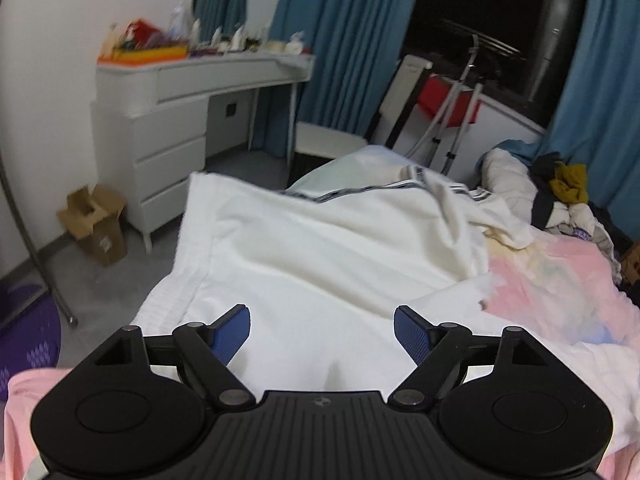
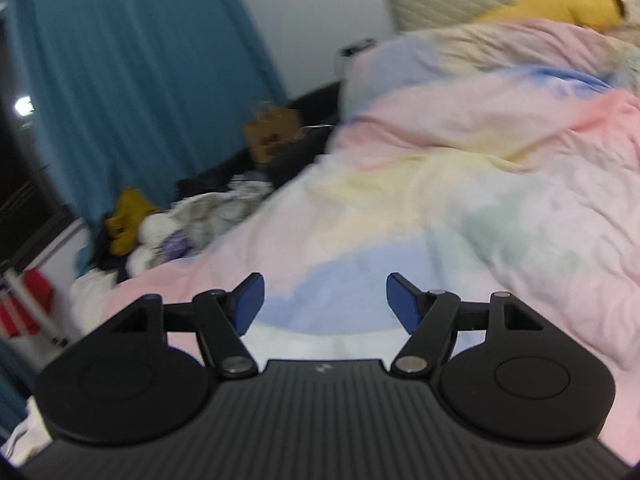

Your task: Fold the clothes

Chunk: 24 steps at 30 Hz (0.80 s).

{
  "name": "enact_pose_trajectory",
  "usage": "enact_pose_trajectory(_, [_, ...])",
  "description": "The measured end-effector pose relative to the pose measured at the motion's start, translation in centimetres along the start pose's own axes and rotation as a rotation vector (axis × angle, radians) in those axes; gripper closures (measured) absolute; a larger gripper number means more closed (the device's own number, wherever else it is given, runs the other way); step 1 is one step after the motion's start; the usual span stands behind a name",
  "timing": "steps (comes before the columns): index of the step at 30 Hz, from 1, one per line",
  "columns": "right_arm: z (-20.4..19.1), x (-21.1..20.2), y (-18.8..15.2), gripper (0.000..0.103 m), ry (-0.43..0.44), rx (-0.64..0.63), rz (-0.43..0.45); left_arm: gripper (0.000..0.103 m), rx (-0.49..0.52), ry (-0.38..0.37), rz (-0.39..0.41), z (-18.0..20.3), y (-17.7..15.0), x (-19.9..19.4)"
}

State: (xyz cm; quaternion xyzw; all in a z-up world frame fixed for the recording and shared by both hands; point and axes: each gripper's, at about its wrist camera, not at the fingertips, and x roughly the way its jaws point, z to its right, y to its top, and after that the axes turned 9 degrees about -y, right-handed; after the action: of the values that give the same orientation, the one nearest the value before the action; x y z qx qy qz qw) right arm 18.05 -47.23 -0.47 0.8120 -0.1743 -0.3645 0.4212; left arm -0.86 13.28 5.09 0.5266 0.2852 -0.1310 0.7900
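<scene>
Both my grippers hang empty over the bed.

My left gripper (image 1: 322, 330) has its blue pads spread apart, the white knit garment with striped trim (image 1: 320, 248) lying just ahead and beneath it. My right gripper (image 2: 324, 304) is also spread wide, over the pastel tie-dye duvet (image 2: 460, 184), a white fabric edge below its pads.

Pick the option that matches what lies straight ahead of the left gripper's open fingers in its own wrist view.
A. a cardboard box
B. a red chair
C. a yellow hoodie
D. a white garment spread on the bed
D: the left gripper stands open with nothing between its blue pads, and directly beyond them lies the white garment, spread over the pastel duvet.
</scene>
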Motion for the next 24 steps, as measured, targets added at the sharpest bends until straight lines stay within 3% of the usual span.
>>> enact_pose_trajectory(5, [-3.2,-2.8,-1.9,0.033,0.192,-0.086,-0.029,0.022,0.073,-0.061,0.035,3.7,-1.1,1.0])
enact_pose_trajectory(14, [-9.1,-7.4,-8.3,0.033,0.496,-0.344,-0.083,0.022,0.2,-0.197,0.077,11.1,-4.4,9.1])
enact_pose_trajectory(18, [-10.5,-8.0,-10.3,0.033,0.614,-0.38,-0.15,0.022,0.231,-0.246,0.113,13.2,-5.7,14.5])
enact_pose_trajectory(24, [-12.9,-6.4,-12.6,0.034,0.726,-0.376,-0.312,0.022,0.231,-0.248,0.039,13.2,-7.7,19.6])
